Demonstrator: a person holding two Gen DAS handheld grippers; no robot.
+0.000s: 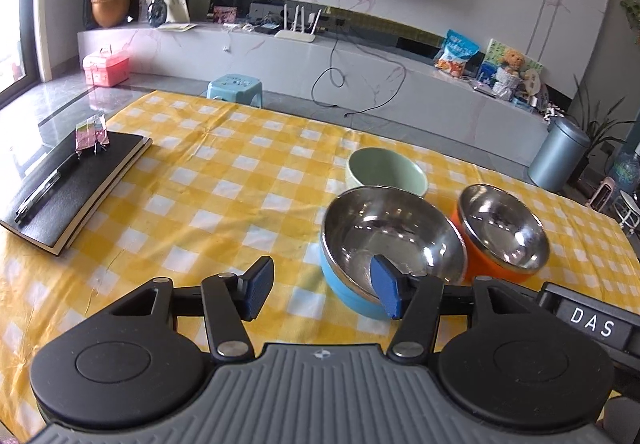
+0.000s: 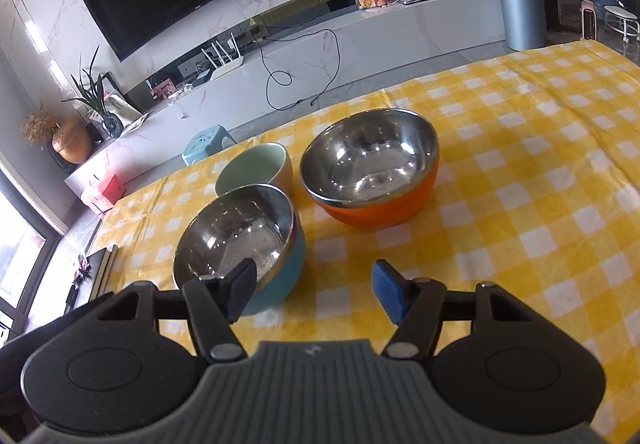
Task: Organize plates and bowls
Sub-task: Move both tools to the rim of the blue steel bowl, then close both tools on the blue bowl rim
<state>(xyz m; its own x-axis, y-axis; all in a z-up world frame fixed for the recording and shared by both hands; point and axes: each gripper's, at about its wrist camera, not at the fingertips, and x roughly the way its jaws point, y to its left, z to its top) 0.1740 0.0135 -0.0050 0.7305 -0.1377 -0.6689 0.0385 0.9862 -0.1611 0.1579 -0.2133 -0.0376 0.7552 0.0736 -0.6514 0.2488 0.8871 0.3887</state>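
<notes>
Three bowls stand close together on the yellow checked tablecloth (image 1: 224, 180). A blue bowl with a steel inside (image 1: 384, 240) is nearest; it also shows in the right wrist view (image 2: 240, 232). An orange steel-lined bowl (image 1: 500, 232) (image 2: 372, 168) stands to its right. A pale green bowl (image 1: 386, 170) (image 2: 254, 168) stands behind them. My left gripper (image 1: 322, 290) is open, its right finger over the blue bowl's near rim. My right gripper (image 2: 314, 290) is open and empty, its left finger at the blue bowl's near right rim.
A black notebook (image 1: 76, 184) with a pen and a small wrapper lies at the table's left side. Beyond the table's far edge are a blue stool (image 1: 236, 86), a grey bin (image 1: 558, 154) and a low TV cabinet (image 1: 320, 60).
</notes>
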